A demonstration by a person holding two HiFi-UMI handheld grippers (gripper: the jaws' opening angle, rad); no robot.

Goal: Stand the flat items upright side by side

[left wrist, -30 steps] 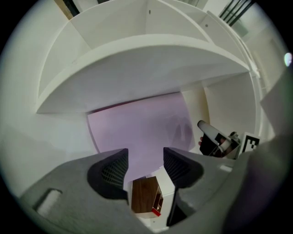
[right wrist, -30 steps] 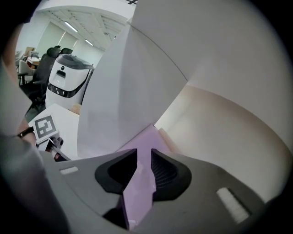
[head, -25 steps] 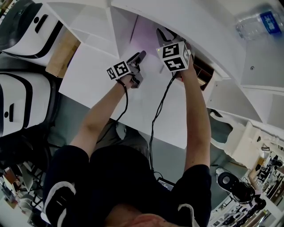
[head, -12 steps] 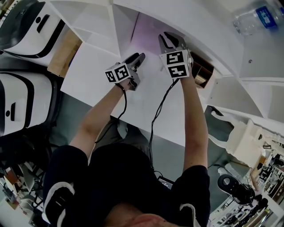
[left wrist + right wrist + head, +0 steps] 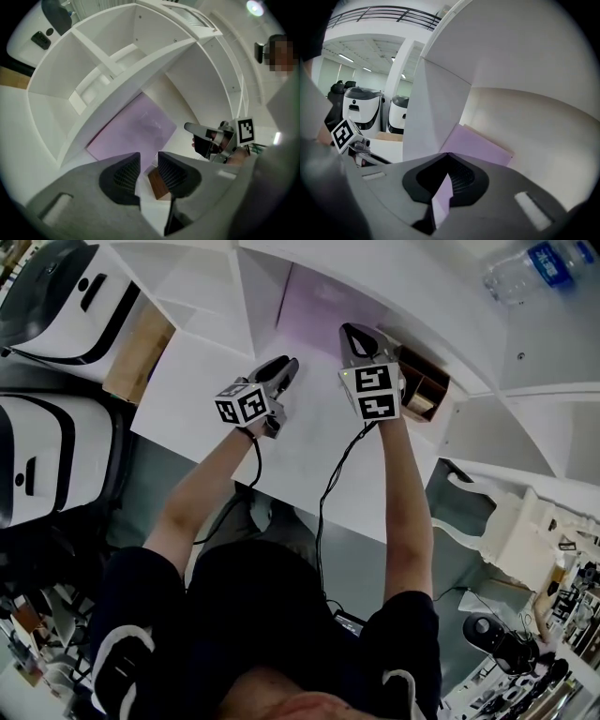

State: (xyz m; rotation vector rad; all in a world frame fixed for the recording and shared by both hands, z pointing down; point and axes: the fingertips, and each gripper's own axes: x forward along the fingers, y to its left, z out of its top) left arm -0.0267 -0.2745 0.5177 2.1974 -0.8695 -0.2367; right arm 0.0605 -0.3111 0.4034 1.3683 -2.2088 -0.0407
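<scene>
The pale purple flat rectangular board (image 5: 319, 306) sits in the white shelf unit's (image 5: 403, 287) compartment, its long side along the shelf. Just beside its corner, the right gripper's (image 5: 352, 332) fingers are closed together, empty. The left gripper's (image 5: 287, 364) fingers, narrowly apart over the white tabletop (image 5: 300, 451), have just been closing on nothing.

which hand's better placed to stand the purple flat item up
Right. The right gripper is shut on an edge of the purple flat item; the left gripper, jaws just closing with nothing between them, is off it.
</scene>
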